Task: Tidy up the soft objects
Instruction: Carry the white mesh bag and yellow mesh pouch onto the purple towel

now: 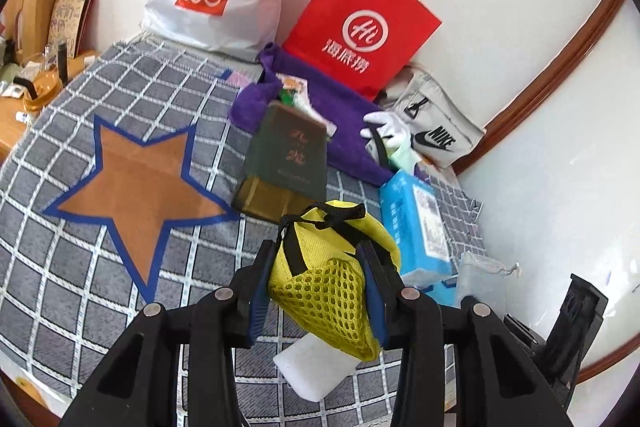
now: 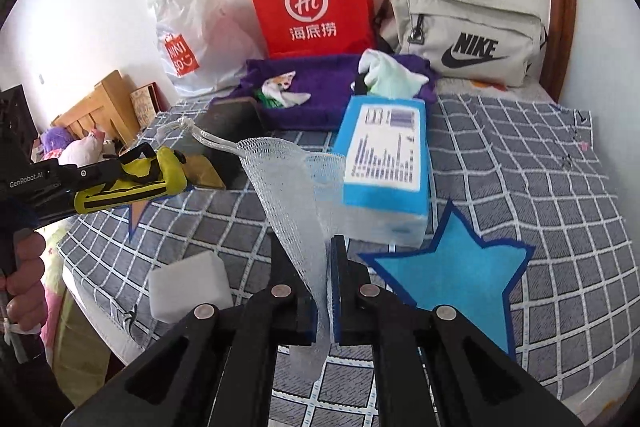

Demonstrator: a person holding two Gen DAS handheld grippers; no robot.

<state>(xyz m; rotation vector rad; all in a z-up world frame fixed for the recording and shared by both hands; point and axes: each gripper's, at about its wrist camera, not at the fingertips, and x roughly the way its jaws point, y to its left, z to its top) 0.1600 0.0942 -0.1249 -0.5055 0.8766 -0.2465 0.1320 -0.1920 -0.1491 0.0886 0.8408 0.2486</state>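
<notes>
While the left gripper [image 1: 320, 291] pinches one yellow mesh pouch [image 1: 332, 279] above the checked blanket [image 1: 120, 287], the right gripper [image 2: 325, 291] is pressed together on one white net bag [image 2: 288, 195]. One white foam block [image 2: 188, 285] lies near the blanket's edge, two stars, orange [image 1: 140, 195] and blue [image 2: 456, 267], mark bare room, and one blue tissue pack [image 2: 384, 163] lies just beyond the blue star.

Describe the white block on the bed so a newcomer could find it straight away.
Start at the grey checked bedspread and find its near edge, on the side away from the blue star. The white block lies there alone, flat on the cloth. Unlike the white mesh pouch, it is solid, plain and brick-shaped.
</notes>
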